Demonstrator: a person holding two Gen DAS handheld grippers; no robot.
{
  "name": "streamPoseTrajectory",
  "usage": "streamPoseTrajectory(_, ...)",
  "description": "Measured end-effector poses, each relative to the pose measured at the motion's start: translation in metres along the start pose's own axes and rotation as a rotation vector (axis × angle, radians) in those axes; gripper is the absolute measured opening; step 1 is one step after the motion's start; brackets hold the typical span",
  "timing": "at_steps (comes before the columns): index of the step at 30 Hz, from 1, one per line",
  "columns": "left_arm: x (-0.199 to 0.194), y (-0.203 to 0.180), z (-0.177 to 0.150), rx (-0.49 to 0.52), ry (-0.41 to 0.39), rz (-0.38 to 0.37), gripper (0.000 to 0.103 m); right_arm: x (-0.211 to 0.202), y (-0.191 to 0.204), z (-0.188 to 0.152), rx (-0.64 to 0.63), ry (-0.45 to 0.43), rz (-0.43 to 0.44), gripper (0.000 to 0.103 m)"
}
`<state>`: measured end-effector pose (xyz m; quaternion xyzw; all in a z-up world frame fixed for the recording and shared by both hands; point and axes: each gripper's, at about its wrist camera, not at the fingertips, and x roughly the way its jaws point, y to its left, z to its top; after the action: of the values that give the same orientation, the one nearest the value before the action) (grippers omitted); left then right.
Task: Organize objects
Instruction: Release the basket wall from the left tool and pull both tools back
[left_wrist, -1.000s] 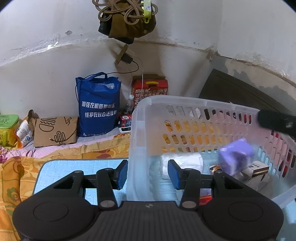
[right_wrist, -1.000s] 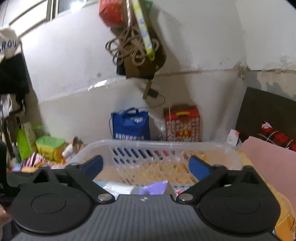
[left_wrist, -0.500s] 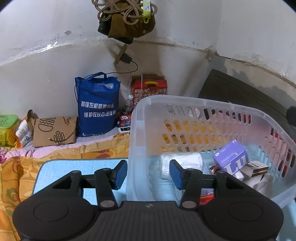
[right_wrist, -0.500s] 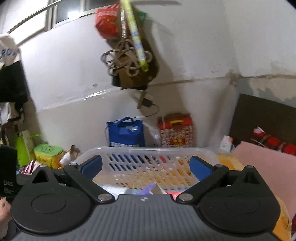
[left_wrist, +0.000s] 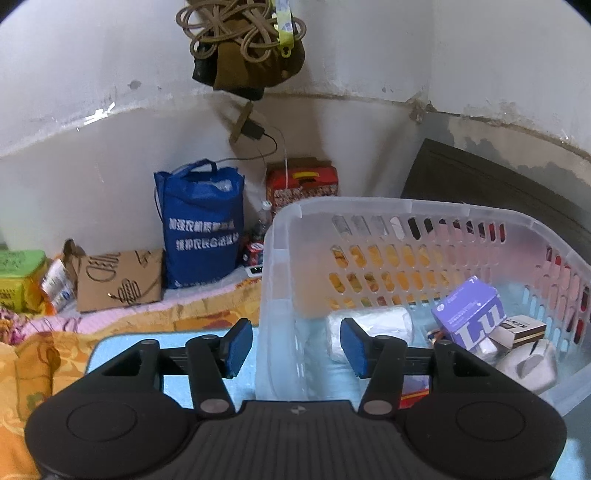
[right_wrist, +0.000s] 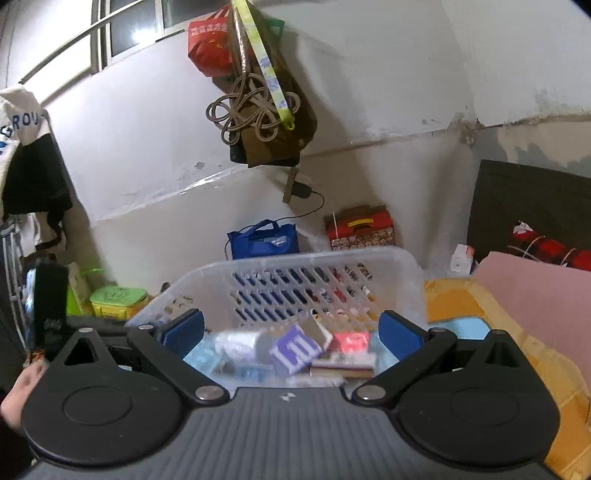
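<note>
Two bags (left_wrist: 202, 225) behind basket (left_wrist: 280, 236)

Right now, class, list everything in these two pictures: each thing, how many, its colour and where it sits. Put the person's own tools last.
Basket: one, clear plastic, on the blue mat.
Purple box: one, inside the basket, tilted.
White roll: one, inside the basket, by its near corner.
Brown-and-white box: one, inside the basket, beside the purple box.
Blue bag: one, against the wall.
Red carton: one, right of the blue bag.
Cardboard box: one, brown, left of the bag.
Green tub: one, far left.
Rope bundle: one, tan, hanging on the wall.
Left gripper: jaws open, astride the basket's corner.
Right gripper: jaws open, empty.
</note>
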<state>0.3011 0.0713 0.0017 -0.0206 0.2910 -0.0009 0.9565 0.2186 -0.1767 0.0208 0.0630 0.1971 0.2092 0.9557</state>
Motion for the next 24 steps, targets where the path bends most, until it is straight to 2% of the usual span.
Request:
streamPoseTrajectory(2,0.000,0.000,0.000,0.001,-0.009,0.005,0.057,-0.010,-0.008,-0.005,0.020,-0.027,-0.003,0.103)
streamPoseTrajectory(5,-0.003,0.001,-0.002,-0.005,-0.028,-0.010,0.057,-0.012,-0.012,-0.003,0.020,-0.032,-0.093,0.103)
streamPoseTrajectory(10,-0.017,0.001,-0.005,0.040,-0.100,0.024,0.057,-0.014,-0.001,-0.006,-0.053,-0.051,-0.142,0.103)
streamPoseTrajectory(12,-0.030,0.007,-0.008,0.024,-0.133,0.025,0.064,-0.014,0.005,-0.009,-0.068,-0.046,-0.148,0.103)
streamPoseTrajectory(14,-0.046,0.015,-0.013,-0.008,-0.167,0.025,0.076,-0.019,0.012,-0.013,-0.093,-0.036,-0.154,0.103)
streamPoseTrajectory(15,-0.058,0.021,-0.017,-0.029,-0.194,0.019,0.079,-0.025,0.014,-0.017,-0.108,-0.041,-0.152,0.103)
streamPoseTrajectory(17,-0.078,0.032,-0.027,-0.077,-0.232,-0.006,0.094,-0.037,0.019,-0.026,-0.133,-0.067,-0.149,0.103)
streamPoseTrajectory(19,-0.094,0.041,-0.038,-0.105,-0.259,-0.019,0.102,-0.049,0.024,-0.037,-0.142,-0.083,-0.142,0.103)
streamPoseTrajectory(21,-0.107,0.046,-0.048,-0.108,-0.283,-0.016,0.103,-0.057,0.028,-0.048,-0.150,-0.068,-0.136,0.103)
streamPoseTrajectory(24,-0.120,0.046,-0.055,-0.122,-0.268,0.004,0.103,-0.062,0.034,-0.059,-0.181,-0.033,-0.161,0.103)
